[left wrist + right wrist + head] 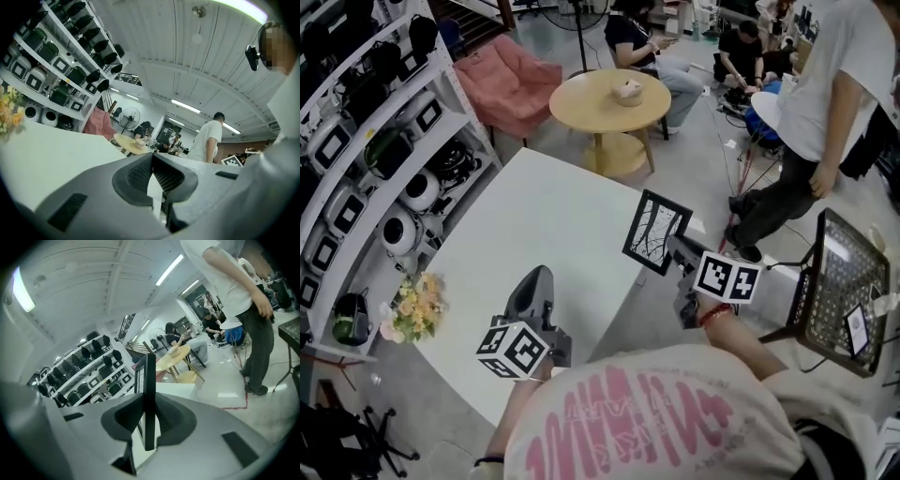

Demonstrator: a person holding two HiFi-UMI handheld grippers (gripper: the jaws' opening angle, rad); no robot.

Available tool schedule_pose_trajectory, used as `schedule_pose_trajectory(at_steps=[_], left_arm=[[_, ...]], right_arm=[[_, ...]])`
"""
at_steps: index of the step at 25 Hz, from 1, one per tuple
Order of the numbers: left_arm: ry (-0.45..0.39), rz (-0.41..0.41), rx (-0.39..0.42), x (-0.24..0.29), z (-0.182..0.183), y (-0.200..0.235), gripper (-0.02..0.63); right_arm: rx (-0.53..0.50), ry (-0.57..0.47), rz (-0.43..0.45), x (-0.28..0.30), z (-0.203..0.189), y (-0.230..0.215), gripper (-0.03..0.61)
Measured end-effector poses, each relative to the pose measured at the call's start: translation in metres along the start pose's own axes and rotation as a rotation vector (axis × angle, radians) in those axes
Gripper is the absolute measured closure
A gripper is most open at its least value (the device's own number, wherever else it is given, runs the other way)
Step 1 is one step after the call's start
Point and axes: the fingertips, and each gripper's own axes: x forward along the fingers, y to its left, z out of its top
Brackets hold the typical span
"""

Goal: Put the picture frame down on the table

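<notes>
Head view: right gripper [673, 249] carries picture frame [654, 230] upright, seemingly above edge of table [534, 216]; left gripper [536, 286] over tabletop.
Left gripper view: jaws pressed together, empty.
Right gripper view: jaws clamp picture frame's thin edge.
Risk: release near edge, picture frame topples floorward.

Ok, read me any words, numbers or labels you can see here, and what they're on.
Nothing legible.
Pink lettering on the shirt: upside down, too blurred.
Left marker cube, right marker cube: square patterns, no words.
Picture frame: dark line drawing, no words.
White tag on the black mesh panel: too small.
</notes>
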Motion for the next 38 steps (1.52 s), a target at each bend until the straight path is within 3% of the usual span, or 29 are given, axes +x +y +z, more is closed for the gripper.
schedule_pose_trajectory(at_steps=[8, 12, 19, 22, 30, 38], left_arm=[[0.013, 0.062, -0.022, 0.008, -0.009, 0.045, 0.611], [0.009, 0.105, -0.041, 0.003, -0.011, 0.062, 0.611], [0.004, 0.155, -0.048, -0.009, -0.011, 0.082, 0.611], [0.011, 0.166, -0.053, -0.01, -0.014, 0.087, 0.611], [0.006, 0.185, -0.052, -0.019, -0.007, 0.101, 0.611], [0.009, 0.197, -0.059, -0.022, -0.008, 0.113, 0.611]], right_arm=[[0.059, 0.071, -0.036, 0.041, -0.026, -0.02, 0.497], [0.028, 0.102, -0.051, 0.058, -0.031, -0.024, 0.497], [0.146, 0.143, -0.048, 0.075, -0.041, -0.035, 0.497], [0.188, 0.153, -0.055, 0.083, -0.043, -0.039, 0.497], [0.136, 0.183, -0.107, 0.092, -0.051, -0.049, 0.497], [0.228, 0.2, -0.141, 0.096, -0.059, -0.066, 0.494]])
